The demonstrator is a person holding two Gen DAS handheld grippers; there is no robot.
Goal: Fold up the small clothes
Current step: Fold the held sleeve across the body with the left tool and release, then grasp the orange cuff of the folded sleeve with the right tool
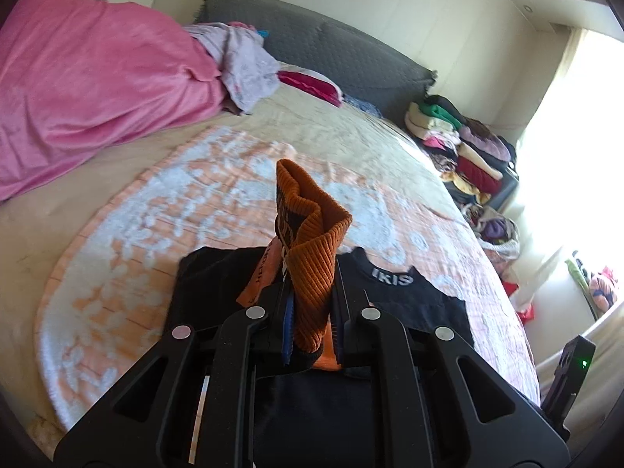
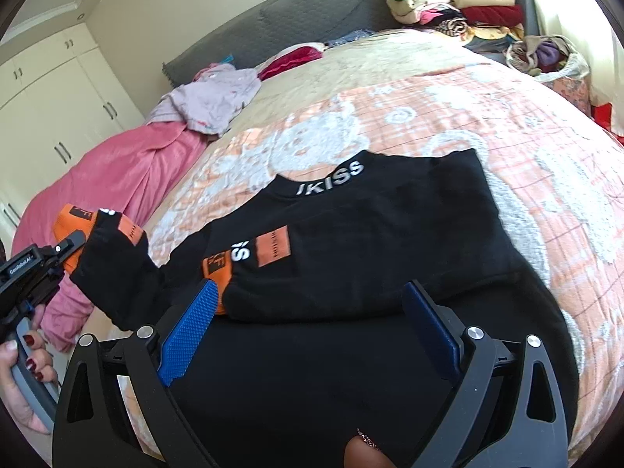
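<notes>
While the left gripper (image 1: pixel 310 312) clamps the orange cuff (image 1: pixel 312 241), carry it across the shirt (image 2: pixel 351 234) on the bed, which lies ahead of the empty, spread right gripper (image 2: pixel 312 335).

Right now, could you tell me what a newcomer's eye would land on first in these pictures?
First, the orange ribbed cuff pinched in the left tongs, held above the bed. Next, the black sweater with white lettering on its collar, lying on the orange-and-white blanket, the right tongs open over its lower part. At far left, a big pink blanket.
</notes>
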